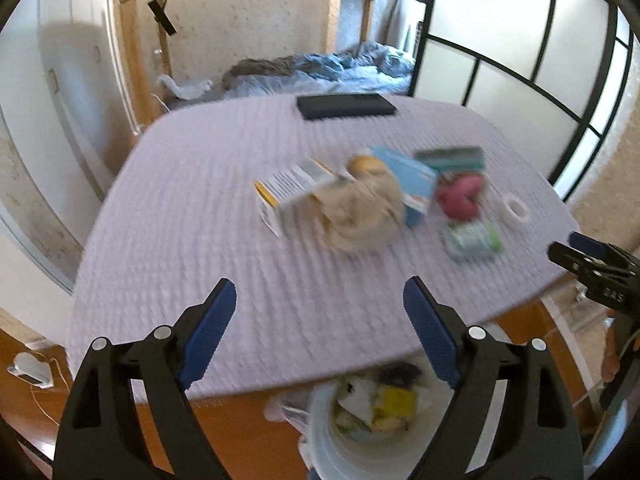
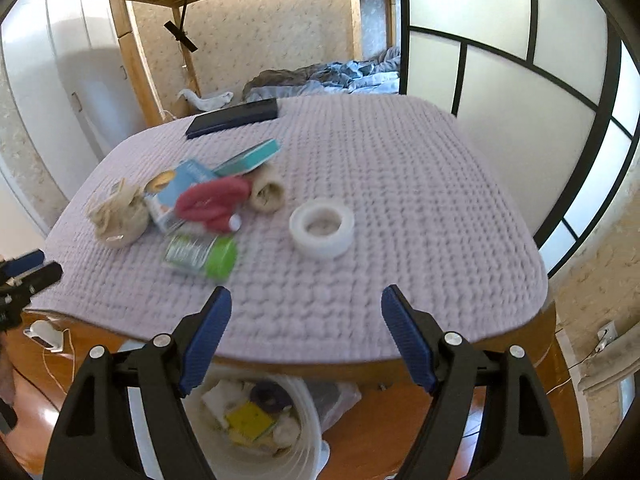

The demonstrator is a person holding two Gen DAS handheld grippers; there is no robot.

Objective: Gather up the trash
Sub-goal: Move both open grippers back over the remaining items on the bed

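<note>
Both empty, jaws wide: left gripper, right gripper. Above bin, half full, under table edge at 6 o'clock. Trash heap at 10 o'clock of right gripper; tape roll at 12.

A table under a lilac quilted cover carries a cluster of litter: a beige crumpled bag, a light-blue carton, a red crumpled wrapper, a teal box and a green packet. Just right of the red crumpled wrapper lies a white tape roll. Well beyond it, at the far edge, lies a flat dark case.
</note>
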